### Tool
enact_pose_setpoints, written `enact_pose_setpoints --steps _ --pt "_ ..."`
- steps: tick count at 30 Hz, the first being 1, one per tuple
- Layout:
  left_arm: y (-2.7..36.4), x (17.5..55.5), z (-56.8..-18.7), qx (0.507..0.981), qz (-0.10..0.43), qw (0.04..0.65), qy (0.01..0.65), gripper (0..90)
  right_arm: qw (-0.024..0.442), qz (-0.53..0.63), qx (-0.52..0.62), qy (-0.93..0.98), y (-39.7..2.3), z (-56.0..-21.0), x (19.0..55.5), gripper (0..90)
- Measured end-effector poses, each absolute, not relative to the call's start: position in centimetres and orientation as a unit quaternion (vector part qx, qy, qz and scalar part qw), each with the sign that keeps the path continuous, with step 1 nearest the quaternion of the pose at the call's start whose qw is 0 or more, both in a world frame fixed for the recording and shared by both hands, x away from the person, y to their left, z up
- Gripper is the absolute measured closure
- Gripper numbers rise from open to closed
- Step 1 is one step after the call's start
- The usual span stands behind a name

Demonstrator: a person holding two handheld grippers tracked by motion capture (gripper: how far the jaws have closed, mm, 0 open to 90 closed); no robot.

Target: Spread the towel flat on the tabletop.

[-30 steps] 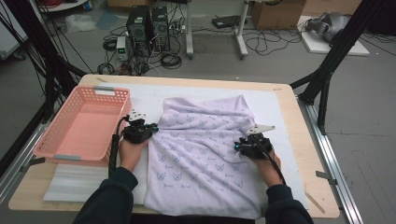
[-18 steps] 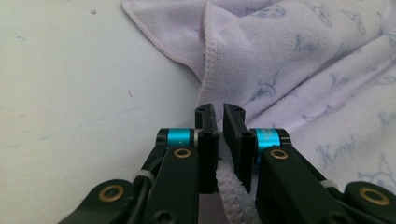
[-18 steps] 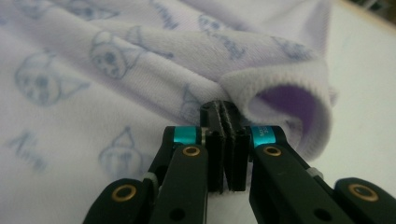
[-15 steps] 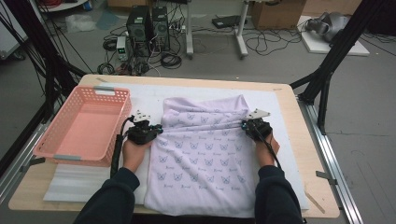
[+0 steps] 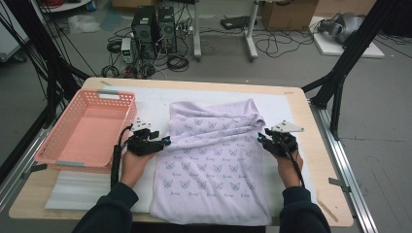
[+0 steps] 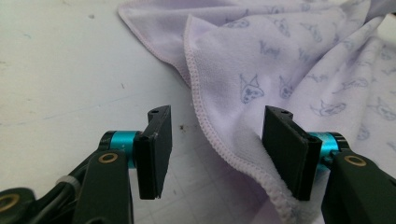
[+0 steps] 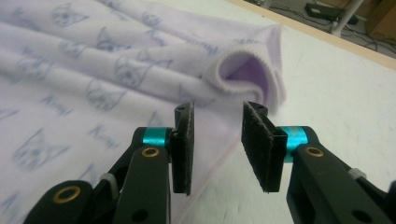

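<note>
The top half of the purple blanket (image 5: 214, 160) has been pulled down toward the person since a second ago, and it now lies folded over the bottom half. The right gripper (image 5: 262, 138) moved up from the lower right side to the fold, and the left gripper (image 5: 165, 141) stayed at the left edge.

Both grippers have just been opening. In the left gripper view, the left gripper (image 6: 212, 149) has its jaws wide apart. The stitched edge of the blanket (image 6: 261, 79) sags between them and leans on one jaw, but it is not pinched. In the right gripper view, the right gripper (image 7: 217, 142) has a gap between its jaws, with nothing squeezed in it. The folded corner of the blanket (image 7: 243, 74) curls up just past the tips.

The blanket has little cat faces on it. It lies in the middle of the table (image 5: 311, 107), on a white mat (image 5: 150, 99). A pink basket (image 5: 85, 128) sits near its left side, just beside the left gripper.
</note>
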State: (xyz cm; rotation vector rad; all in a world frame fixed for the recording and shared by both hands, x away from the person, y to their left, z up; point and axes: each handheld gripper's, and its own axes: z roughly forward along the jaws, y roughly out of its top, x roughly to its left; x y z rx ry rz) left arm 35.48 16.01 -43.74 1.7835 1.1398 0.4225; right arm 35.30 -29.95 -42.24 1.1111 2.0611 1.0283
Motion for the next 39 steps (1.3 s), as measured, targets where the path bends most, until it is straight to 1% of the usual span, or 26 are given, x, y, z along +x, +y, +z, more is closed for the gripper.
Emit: enact_pose_setpoints --steps 4,7,12,15,18,22,25,29,31,34,35,37,38,39 --pt "16.7 34.2 -43.4 0.725 0.175 0.478 0.464 42.9 0.271 0.394 0.419 0.771 -30.4 -42.6 33.2 62.5" --pt "17.0 32.8 -43.5 0.721 0.176 0.487 0.461 42.9 0.267 0.394 0.414 0.776 -30.4 -43.1 31.8 62.5" --pt "17.5 30.5 -44.0 0.733 0.174 0.484 0.446 43.1 0.254 0.399 0.418 0.776 -30.3 -43.3 29.5 60.1" --pt "17.8 29.2 -44.0 0.728 0.173 0.491 0.446 43.1 0.252 0.402 0.419 0.774 -30.4 -43.2 28.1 59.6" --pt "18.0 28.0 -44.3 0.737 0.163 0.488 0.438 43.1 0.246 0.397 0.421 0.777 -30.6 -43.5 27.0 58.3" --pt "17.6 26.6 -45.0 0.754 0.146 0.471 0.434 43.1 0.231 0.383 0.427 0.785 -30.4 -44.1 25.9 57.4" --pt "17.2 25.8 -45.0 0.765 0.154 0.459 0.424 43.2 0.226 0.382 0.430 0.786 -30.3 -44.2 25.3 57.3" --pt "17.1 25.0 -45.2 0.774 0.147 0.446 0.425 44.0 0.220 0.385 0.434 0.784 -30.2 -44.3 24.6 57.4" --pt "17.0 24.8 -45.3 0.778 0.136 0.439 0.427 44.6 0.213 0.383 0.435 0.786 -30.2 -44.5 24.4 57.6" --pt "16.8 24.5 -45.3 0.788 0.140 0.433 0.415 44.9 0.204 0.369 0.426 0.800 -29.8 -44.9 24.3 58.6" --pt "16.7 24.4 -45.3 0.790 0.142 0.431 0.412 45.2 0.208 0.367 0.423 0.802 -29.7 -45.0 24.3 60.1" --pt "16.5 24.2 -45.3 0.794 0.152 0.427 0.406 50.0 0.200 0.371 0.425 0.801 -29.7 -45.0 24.4 63.2" --pt "16.5 24.1 -45.3 0.798 0.156 0.423 0.400 53.2 0.195 0.372 0.428 0.800 -29.7 -45.0 24.4 66.5" --pt "16.4 24.0 -45.3 0.802 0.159 0.422 0.391 59.8 0.188 0.376 0.425 0.802 -29.7 -45.0 24.4 70.9"
